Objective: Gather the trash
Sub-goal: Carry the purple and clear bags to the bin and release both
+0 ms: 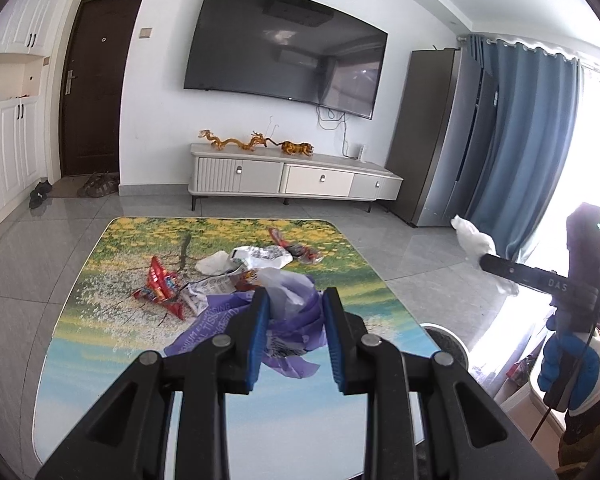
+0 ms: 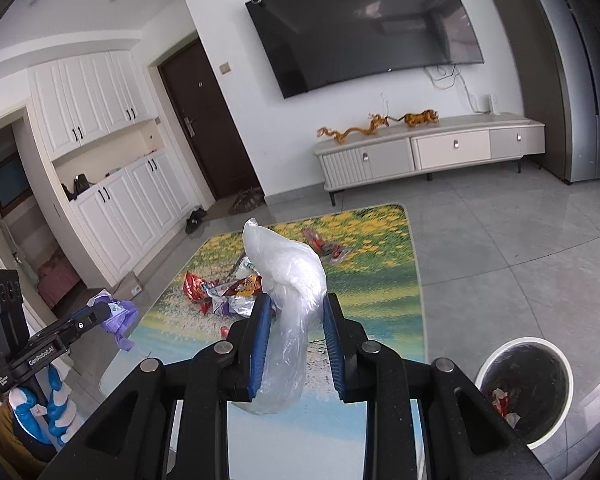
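Note:
My left gripper [image 1: 293, 312] is shut on a crumpled purple tissue wrapper [image 1: 296, 320], held above the picture-printed table [image 1: 120, 344]. My right gripper [image 2: 293, 316] is shut on a clear plastic bag [image 2: 288, 280] that sticks up between its blue pads and hangs below them. In the left wrist view, the right gripper [image 1: 496, 266] appears at the right with the white bag [image 1: 476, 242]. In the right wrist view, the left gripper [image 2: 100, 312] shows at the left with the purple wrapper [image 2: 120, 316]. Red snack wrappers [image 1: 160, 284], foil packets [image 2: 236, 296] and a white bag [image 1: 260, 258] lie mid-table.
A white trash bin [image 2: 528, 388] with a black liner and some trash inside stands on the floor right of the table. A TV cabinet [image 1: 292, 176] with golden figurines stands against the far wall. Gloved hands [image 2: 48, 404] hold the grippers.

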The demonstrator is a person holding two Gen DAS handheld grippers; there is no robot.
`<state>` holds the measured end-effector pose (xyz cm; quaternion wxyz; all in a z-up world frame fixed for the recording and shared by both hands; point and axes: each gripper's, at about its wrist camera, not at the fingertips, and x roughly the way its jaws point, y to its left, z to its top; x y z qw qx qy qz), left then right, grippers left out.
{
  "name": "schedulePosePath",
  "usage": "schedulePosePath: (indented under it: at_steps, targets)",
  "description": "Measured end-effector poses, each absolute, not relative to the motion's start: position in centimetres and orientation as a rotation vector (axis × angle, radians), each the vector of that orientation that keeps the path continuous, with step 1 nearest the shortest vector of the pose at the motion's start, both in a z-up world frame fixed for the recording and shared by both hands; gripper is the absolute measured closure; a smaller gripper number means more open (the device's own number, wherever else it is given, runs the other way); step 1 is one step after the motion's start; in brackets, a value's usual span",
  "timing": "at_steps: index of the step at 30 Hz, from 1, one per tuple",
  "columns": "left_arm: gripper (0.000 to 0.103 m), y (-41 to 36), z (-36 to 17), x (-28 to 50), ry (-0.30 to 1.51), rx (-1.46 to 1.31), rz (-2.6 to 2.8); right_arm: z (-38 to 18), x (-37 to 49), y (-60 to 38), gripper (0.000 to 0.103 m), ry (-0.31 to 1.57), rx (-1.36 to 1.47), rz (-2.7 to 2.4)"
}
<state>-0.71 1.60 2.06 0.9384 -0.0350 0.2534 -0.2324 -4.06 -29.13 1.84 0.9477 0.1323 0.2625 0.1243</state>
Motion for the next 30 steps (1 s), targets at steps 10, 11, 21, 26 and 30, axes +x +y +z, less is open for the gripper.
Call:
schedulePosePath:
  at_steps: [10, 11, 21, 26, 30]
  targets:
    - [0.077, -6.9, 4.3, 0.4, 0.535, 0.029, -0.593, 1.7, -7.3, -36.6, 0.078, 0.458, 0.363, 0.132]
    - [0.077, -8.4, 4.6, 0.6, 0.539, 0.045, -0.616, 1.6, -7.5, -37.5, 0.078, 0.455, 0.37, 0.115]
    - [0.077, -22.7, 3.7, 2.2, 0.59, 0.181, -0.826, -1.6, -9.9, -46.7, 0.078, 0.452, 0.464, -0.11]
    - [0.077, -30.1, 1.5, 2.9, 0.64, 0.24, -0.915, -4.4, -9.9, -50.5, 0.077, 0.499, 0.517, -0.196]
    - [0.077, -34.6, -0.6, 3.8, 0.688, 0.266, -0.961, -6.7, -9.2, -52.6, 0.077, 0.544, 0.547, -0.228]
